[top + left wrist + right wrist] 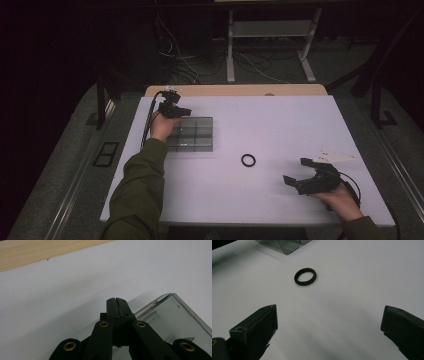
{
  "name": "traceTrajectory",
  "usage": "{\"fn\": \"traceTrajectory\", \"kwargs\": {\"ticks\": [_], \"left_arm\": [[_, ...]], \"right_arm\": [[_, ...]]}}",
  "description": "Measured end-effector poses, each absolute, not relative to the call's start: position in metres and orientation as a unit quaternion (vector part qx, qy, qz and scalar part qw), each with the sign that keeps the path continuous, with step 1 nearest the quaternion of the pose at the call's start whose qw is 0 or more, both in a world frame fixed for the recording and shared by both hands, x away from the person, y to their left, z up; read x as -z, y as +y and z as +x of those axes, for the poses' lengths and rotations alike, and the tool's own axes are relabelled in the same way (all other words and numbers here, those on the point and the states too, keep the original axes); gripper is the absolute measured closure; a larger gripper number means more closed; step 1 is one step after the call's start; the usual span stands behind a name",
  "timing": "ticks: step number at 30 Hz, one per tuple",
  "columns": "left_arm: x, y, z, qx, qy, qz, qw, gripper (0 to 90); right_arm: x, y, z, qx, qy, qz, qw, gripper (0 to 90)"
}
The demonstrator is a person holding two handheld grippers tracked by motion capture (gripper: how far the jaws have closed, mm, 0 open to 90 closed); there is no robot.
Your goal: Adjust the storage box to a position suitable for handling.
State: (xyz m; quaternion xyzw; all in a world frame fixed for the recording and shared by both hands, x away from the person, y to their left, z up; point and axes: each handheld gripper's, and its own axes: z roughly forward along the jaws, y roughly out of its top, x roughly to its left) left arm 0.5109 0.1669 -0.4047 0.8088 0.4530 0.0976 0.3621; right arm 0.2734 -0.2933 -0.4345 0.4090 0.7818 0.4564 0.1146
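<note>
A clear plastic box with compartments (197, 132) lies on the white table top (280, 120) at the left. My left gripper (175, 111) hovers at its far left corner, jaws pressed together. In the left gripper view its black jaws (116, 301) meet just over the box's corner (175, 320); I cannot tell whether they pinch the rim. A small black ring (248, 160) lies flat in the middle of the table. My right gripper (296, 171) rests at the front right, open, pointing toward the ring (305, 276), with nothing between its jaws (329, 315). A box corner (287, 245) shows beyond the ring.
A wooden strip (235, 90) runs along the table's far edge, also seen in the left gripper view (25, 255). Beyond it stand a metal frame (270, 30) and loose cables on the floor (180, 65). Bare white surface lies between ring and box.
</note>
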Motion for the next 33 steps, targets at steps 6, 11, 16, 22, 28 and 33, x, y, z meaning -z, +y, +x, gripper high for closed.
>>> {"fn": "traceTrajectory", "kwargs": {"ticks": [6, 11, 16, 22, 28, 33], "left_arm": [[0.405, 0.166, 0.511, -0.103, 0.454, 0.812, 0.353, 89.2], [0.405, 0.166, 0.512, -0.106, 0.461, 0.813, 0.341, 89.3], [0.404, 0.163, 0.513, -0.115, 0.459, 0.818, 0.327, 89.3], [0.406, 0.158, 0.514, -0.118, 0.464, 0.819, 0.315, 89.4], [0.406, 0.157, 0.512, -0.116, 0.464, 0.822, 0.309, 89.4], [0.404, 0.156, 0.509, -0.112, 0.461, 0.827, 0.301, 89.4]], "right_arm": [[0.434, -0.293, 0.273, -0.457, 0.782, 0.408, 0.115, 0.7], [0.434, -0.293, 0.273, -0.457, 0.782, 0.408, 0.115, 0.7], [0.435, -0.293, 0.273, -0.457, 0.782, 0.408, 0.115, 0.7], [0.434, -0.294, 0.273, -0.459, 0.781, 0.408, 0.115, 0.7], [0.434, -0.294, 0.273, -0.459, 0.781, 0.408, 0.115, 0.7], [0.434, -0.293, 0.273, -0.458, 0.782, 0.407, 0.115, 0.7]]}}
